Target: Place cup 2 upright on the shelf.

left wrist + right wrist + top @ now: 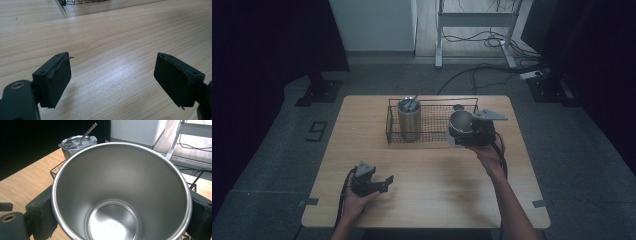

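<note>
Holding the open steel cup [460, 121] by its wall, our right gripper [472, 131] has its two black pads pressed on opposite sides of the rim, as the right gripper view shows, with the cup's mouth tipped toward the camera and its inside empty. In the high view the cup sits at about three o'clock of the wire basket [432, 122], at that basket's right end, and we cannot tell whether its base is above the mesh or already resting on it.

The smooth, tapering wall is our main worry: the pads grip a slick, cone-like surface, so any jolt could let the cup slide out and drop onto the basket or the tabletop [427, 170]. We judge that a tilted cup could also catch its base on the basket's top wire when lowered, and tip over instead of settling.

Farther out, at nine o'clock from the cup, the lidded tumbler [409, 120] with its metal straw [413, 100] stands upright in the basket's left part. They are apart now, but a sideways swing could knock the tumbler or snag the straw.

Our left gripper [379, 186] rests low at about seven o'clock on the tabletop, jaws spread wide with nothing between them, well apart from the basket, so it cannot steady the basket if the basket shifts under a push.
</note>
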{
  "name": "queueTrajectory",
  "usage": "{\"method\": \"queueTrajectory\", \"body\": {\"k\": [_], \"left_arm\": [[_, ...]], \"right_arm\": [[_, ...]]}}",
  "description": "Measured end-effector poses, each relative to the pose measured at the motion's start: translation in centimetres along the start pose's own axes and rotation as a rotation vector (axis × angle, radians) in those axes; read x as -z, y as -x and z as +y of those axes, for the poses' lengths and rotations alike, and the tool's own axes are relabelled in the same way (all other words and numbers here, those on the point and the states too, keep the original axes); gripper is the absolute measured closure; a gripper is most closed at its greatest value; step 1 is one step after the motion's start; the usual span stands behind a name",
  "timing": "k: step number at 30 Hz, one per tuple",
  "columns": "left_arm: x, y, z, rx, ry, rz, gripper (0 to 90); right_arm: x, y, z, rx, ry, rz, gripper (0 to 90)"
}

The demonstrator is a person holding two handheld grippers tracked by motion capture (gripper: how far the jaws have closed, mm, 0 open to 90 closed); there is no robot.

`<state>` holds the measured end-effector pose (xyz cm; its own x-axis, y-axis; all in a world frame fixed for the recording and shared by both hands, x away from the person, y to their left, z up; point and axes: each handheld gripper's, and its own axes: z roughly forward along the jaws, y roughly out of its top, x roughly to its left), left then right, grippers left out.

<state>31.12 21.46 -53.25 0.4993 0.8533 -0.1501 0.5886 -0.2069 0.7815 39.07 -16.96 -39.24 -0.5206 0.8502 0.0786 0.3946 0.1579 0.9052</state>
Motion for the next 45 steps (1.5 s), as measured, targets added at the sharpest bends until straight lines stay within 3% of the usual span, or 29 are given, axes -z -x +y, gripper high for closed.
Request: {"method": "queueTrajectory", "body": {"k": [20,45], "left_arm": [[-0.1,0.0,0.0,0.001,-0.011,0.009,14.7],[-0.2,-0.1,-0.1,0.01,-0.021,0.012,14.8]], "right_arm": [[-1.3,1.4,1.4,-0.029,-0.009,-0.014,6.6],[-3.8,2.4,3.2,-0.016,-0.045,-0.033,6.6]]}}
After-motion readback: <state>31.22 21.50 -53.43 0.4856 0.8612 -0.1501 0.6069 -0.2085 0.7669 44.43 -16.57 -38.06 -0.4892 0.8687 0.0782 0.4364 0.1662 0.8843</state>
